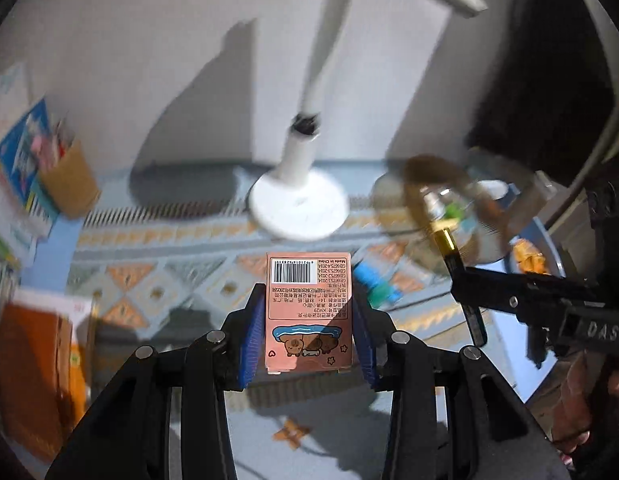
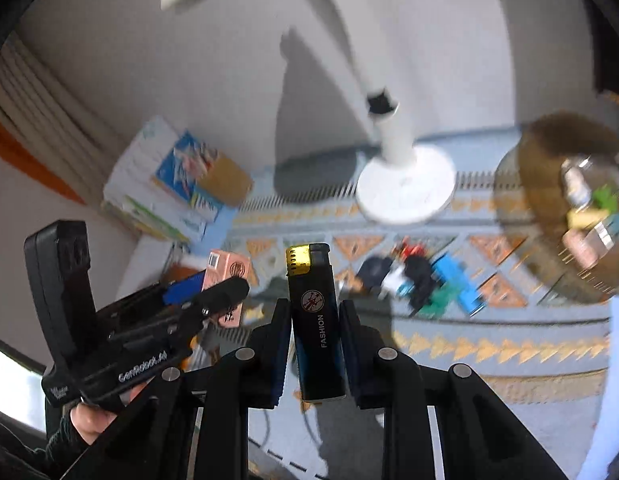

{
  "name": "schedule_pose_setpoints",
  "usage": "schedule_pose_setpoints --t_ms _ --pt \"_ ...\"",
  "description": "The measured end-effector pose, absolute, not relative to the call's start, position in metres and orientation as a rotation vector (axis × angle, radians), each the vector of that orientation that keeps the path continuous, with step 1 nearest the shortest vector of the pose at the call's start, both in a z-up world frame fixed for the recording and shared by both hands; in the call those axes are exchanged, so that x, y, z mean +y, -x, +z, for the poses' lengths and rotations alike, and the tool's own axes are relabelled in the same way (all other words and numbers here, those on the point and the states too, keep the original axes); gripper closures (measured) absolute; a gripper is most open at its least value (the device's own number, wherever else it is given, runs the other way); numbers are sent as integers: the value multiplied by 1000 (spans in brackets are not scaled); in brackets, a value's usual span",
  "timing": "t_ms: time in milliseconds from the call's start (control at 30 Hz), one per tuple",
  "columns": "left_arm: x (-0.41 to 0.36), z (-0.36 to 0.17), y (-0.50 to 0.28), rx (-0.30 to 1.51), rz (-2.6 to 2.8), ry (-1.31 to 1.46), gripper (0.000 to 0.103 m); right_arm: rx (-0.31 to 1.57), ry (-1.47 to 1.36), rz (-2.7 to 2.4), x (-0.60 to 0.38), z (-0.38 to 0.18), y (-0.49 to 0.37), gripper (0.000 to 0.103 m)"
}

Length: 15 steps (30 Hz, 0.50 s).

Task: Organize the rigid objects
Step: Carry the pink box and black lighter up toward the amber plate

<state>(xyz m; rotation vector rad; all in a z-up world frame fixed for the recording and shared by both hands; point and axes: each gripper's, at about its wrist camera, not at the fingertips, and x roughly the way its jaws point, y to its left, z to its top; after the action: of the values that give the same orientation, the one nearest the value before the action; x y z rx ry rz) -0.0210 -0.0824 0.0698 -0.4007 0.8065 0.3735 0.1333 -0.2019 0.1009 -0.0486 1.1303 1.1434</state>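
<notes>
- While both grippers are hanging above a patterned cloth [image 1: 157, 280], the left gripper [image 1: 309, 332] is pinching a pink box [image 1: 309, 300] between its blue pads [image 1: 253, 344], barcode end pointing away from the camera.
- Pink box is sitting upright in the grip, clear of the cloth below; cartoon animals are showing on its near face.
- Right gripper [image 2: 315, 332] is clamping a black lighter [image 2: 317, 320] between its fingers, gold cap uppermost; the word FASHION is running along the body.
- Lighter is being held off the cloth, its lower end showing below the pads.
- White lamp [image 1: 299, 200] is standing on its round base at the far edge of the cloth, against the wall.
- Round basket [image 2: 565, 208] is sitting to the right of the lamp, holding several small items, too blurred to name.
- Loose pieces, blue [image 2: 461, 280], green and dark ones, are lying on the cloth between the lamp and the grippers; blurred.
- Stack of books [image 2: 161, 188] is resting at the far left by the wall, a brown paper bag [image 1: 69, 184] beside it.
- A hand [image 2: 93, 420] is gripping the left gripper's handle, seen from the right wrist view.
</notes>
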Motion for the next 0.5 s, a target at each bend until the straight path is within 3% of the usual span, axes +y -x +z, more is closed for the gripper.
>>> schedule_pose_setpoints --t_ms 500 --pt "-159 122 -118 726 121 266 66 919 17 805 -322 158 -237 79"
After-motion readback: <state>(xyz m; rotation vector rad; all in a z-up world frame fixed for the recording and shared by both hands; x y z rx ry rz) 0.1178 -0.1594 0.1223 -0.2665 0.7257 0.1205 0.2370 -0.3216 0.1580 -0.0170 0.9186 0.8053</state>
